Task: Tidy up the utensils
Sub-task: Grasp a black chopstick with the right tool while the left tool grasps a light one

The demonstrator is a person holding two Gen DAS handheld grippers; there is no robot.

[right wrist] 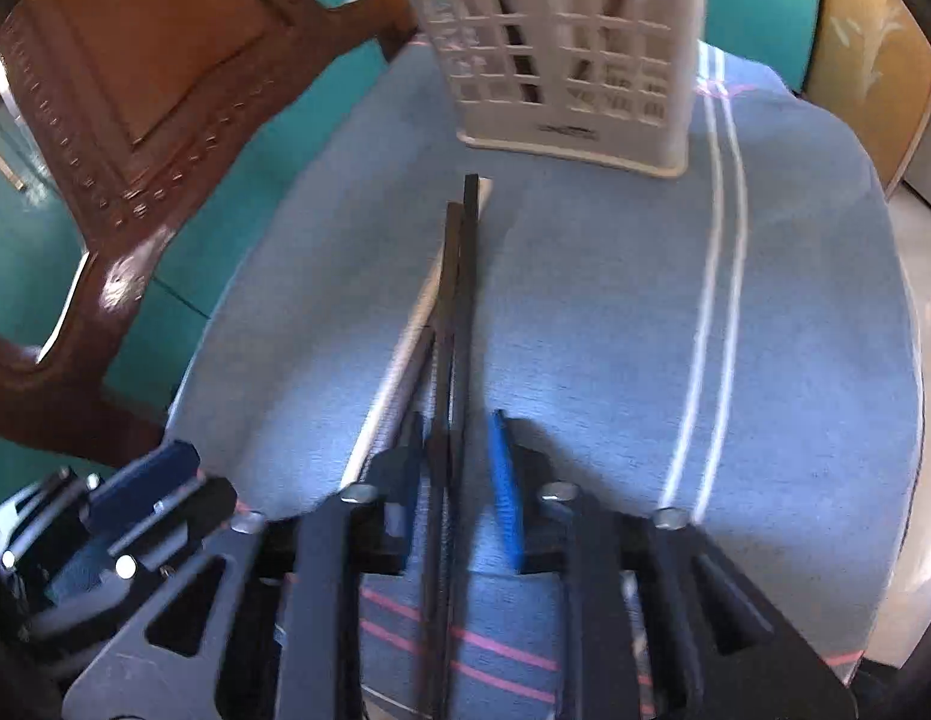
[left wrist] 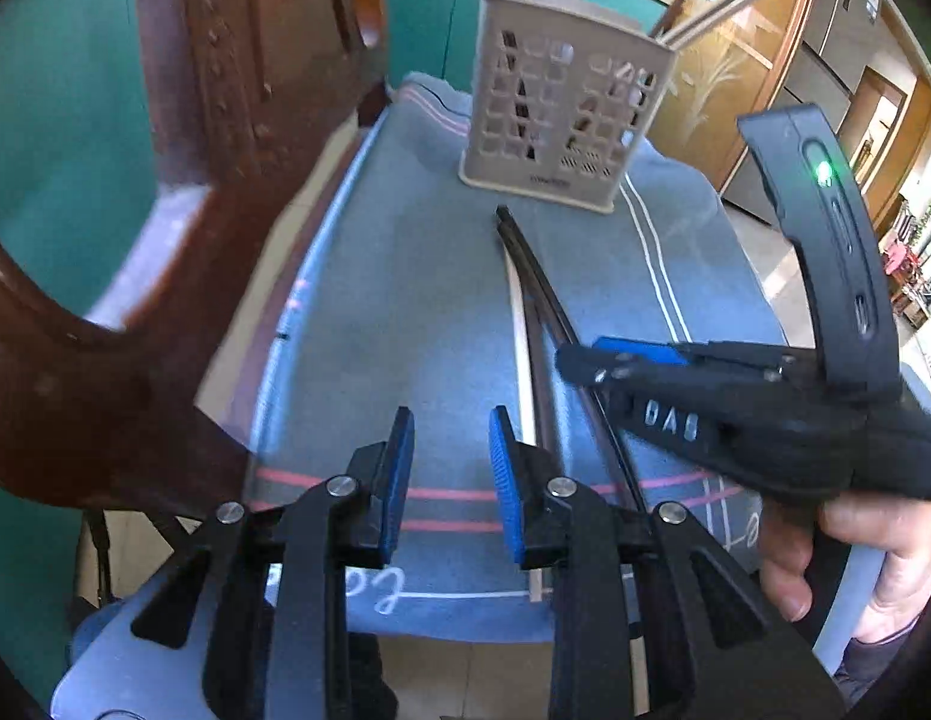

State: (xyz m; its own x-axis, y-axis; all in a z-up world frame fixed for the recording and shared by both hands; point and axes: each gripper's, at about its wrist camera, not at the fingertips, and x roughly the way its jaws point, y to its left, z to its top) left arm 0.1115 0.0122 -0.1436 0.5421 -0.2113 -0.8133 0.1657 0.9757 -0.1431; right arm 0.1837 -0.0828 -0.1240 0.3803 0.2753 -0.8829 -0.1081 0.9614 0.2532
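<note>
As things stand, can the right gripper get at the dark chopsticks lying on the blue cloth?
Probably yes: the right gripper already straddles the dark chopsticks, nothing lies between, and the left gripper stands off to the side.

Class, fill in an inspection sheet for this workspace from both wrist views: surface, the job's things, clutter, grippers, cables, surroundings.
Surface: blue-grey striped cloth covering a small table.
Job's things: beige perforated utensil holder upright at the cloth's far end, sticks already standing in it; dark chopsticks and one pale chopstick lying on the cloth, pointing towards the holder.
Clutter: nothing seen.
Grippers: left gripper jaws open, empty, over the cloth; right gripper low over the dark chopsticks, which run between its jaws; whether the jaws press on them cannot be told.
Cables: nothing seen.
Surroundings: brown wooden chair beside the table, teal cabinets, wooden cupboards behind.
</note>
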